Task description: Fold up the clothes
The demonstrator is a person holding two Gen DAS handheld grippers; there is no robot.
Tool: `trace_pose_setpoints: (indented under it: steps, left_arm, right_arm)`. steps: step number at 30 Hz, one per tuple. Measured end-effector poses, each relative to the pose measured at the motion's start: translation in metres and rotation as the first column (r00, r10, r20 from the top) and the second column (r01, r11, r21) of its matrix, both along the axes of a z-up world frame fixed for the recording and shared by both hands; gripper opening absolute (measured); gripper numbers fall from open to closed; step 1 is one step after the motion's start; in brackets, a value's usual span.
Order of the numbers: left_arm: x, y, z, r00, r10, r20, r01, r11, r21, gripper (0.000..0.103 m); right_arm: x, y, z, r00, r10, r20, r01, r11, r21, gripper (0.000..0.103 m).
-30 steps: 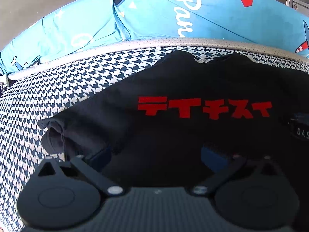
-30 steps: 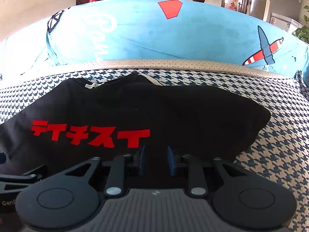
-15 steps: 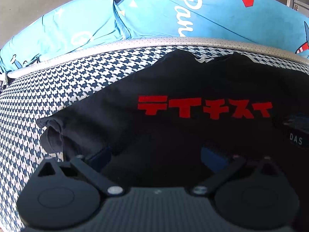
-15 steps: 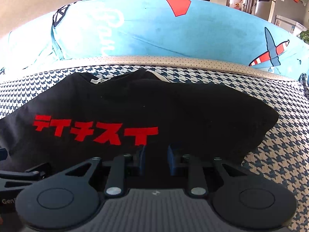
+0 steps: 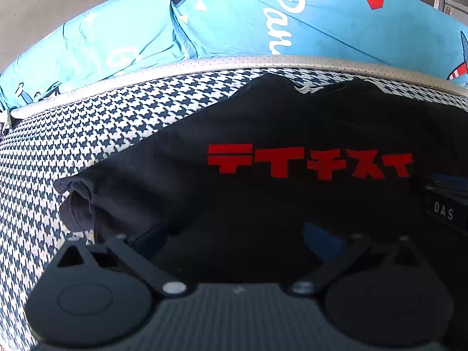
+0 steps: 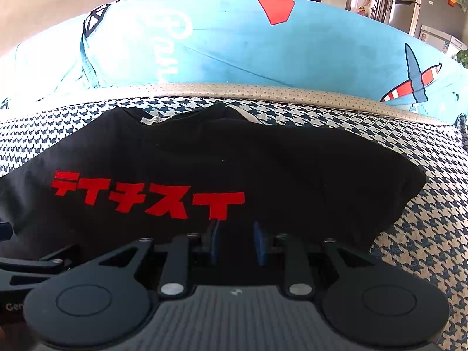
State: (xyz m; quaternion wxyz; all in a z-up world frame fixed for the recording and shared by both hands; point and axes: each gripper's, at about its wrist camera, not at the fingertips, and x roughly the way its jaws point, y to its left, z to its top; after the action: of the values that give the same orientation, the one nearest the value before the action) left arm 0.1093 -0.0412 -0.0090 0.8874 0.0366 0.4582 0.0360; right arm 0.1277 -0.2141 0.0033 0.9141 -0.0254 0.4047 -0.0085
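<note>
Bare houndstooth cover (image 5: pixel 87 134) left; blue cushions (image 6: pixel 234 49) behind

Matt black cloth shirt (image 6: pixel 204 158) — woven houndstooth cover (image 6: pixel 424 234)

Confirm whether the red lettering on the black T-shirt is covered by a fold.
No, the red lettering lies fully exposed on the black T-shirt.

Your left tongs (image 5: pixel 237 234) sit low over the black T-shirt (image 5: pixel 263 204), and their pads are so dark against the cloth that you cannot tell whether they touch it. The shirt's near hem is hidden behind both tool bodies. Between your right tongs (image 6: pixel 237 242) the narrow gap is black, so a pinched fold cannot be confirmed. The blue cushion (image 6: pixel 234 52) is cut off at both edges.
</note>
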Motion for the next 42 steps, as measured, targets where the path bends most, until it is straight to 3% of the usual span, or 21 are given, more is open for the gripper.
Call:
trace_pose_setpoints:
  steps: [34,42]
  left_arm:
    - [0.002,0.000,-0.001,1.000,0.000,0.007,0.000,1.000,0.002,0.103]
    - [0.014,0.015,0.005,0.998,0.060,0.027,-0.060,0.998,-0.002,0.103]
  right_arm:
    - [0.001,0.004,-0.003,1.000,0.014,0.004,-0.014,1.000,-0.003,0.025]
    - [0.011,-0.011,0.004,0.998,0.032,0.048,-0.036,0.995,0.092,0.025]
